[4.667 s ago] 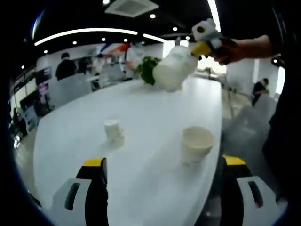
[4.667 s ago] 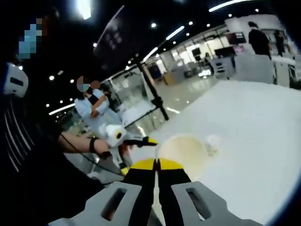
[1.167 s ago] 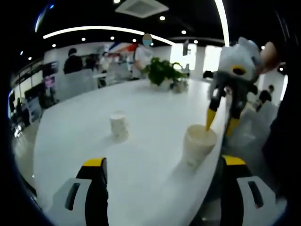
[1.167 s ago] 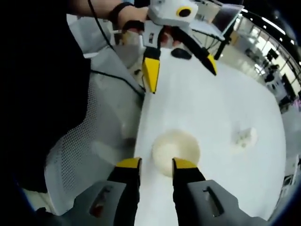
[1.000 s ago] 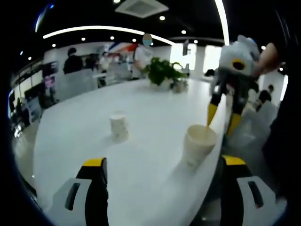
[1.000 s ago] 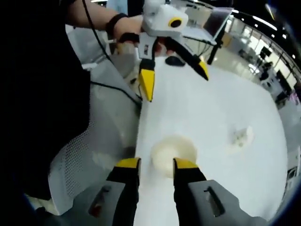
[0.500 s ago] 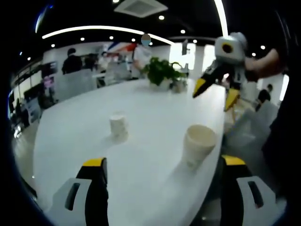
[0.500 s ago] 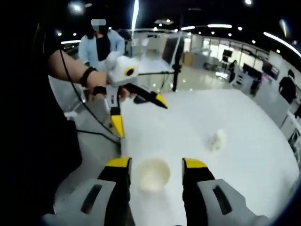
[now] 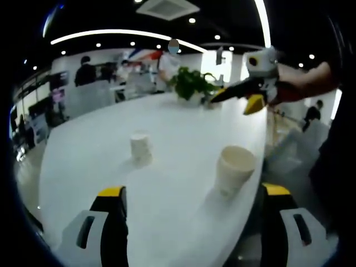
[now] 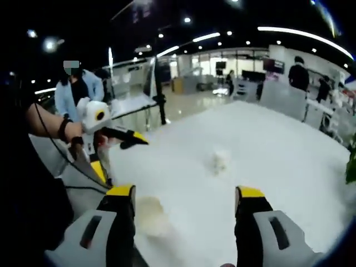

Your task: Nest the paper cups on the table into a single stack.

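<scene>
I've lifted my right gripper (image 9: 240,95) off the near cup (image 9: 233,171), jaws spread and empty. That cup stands by the worktop (image 9: 167,133) edge, the far cup (image 9: 141,149) well apart. My left gripper (image 9: 192,228) waits spread, empty.

A large open-plan office: ceiling strip lights (image 9: 105,35), glass partitions (image 10: 133,80), desks, people standing about.

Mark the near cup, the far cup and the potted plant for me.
near cup (image 9: 235,169), left gripper view, on its side wall
far cup (image 9: 141,149), left gripper view, on its side wall
potted plant (image 9: 191,85), left gripper view, on its leaves
</scene>
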{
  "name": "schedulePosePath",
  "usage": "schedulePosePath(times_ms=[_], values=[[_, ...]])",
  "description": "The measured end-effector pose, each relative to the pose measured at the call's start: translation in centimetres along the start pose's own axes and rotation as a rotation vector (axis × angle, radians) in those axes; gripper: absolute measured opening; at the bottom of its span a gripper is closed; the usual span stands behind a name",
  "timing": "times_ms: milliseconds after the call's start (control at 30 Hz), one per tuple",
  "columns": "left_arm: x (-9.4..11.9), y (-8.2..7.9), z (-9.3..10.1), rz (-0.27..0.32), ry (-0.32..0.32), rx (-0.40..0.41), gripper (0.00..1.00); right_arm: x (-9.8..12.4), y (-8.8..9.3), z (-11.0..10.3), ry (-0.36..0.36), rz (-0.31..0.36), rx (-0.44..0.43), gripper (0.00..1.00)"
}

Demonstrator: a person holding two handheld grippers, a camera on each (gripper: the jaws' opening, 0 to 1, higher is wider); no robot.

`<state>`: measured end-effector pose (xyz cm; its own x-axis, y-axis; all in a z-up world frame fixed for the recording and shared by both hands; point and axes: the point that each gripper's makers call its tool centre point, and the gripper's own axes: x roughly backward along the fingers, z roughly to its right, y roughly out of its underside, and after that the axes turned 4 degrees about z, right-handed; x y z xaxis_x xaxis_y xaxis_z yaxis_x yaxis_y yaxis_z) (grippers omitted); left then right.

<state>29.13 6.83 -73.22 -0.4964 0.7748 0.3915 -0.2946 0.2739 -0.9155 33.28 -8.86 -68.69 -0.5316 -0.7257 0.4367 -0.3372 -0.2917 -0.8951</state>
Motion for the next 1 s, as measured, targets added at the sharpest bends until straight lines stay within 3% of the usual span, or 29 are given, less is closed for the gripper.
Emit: schedulePosePath(times_ms=[400,733,1000], values=[[0.1,0.2,0.3,-0.001,-0.004,0.011,0.98,-0.4,1.3,2.1,0.055,0.037,-0.107,1.0],[0.2,0.5,0.4,-0.004,-0.012,0.021,0.98,-0.7,1.9,2.3,0.052,0.026,-0.107,1.0],[0.1,0.8,0.3,-0.004,-0.017,0.027,0.98,-3.1,1.0,3.5,0.049,0.026,-0.082,1.0]])
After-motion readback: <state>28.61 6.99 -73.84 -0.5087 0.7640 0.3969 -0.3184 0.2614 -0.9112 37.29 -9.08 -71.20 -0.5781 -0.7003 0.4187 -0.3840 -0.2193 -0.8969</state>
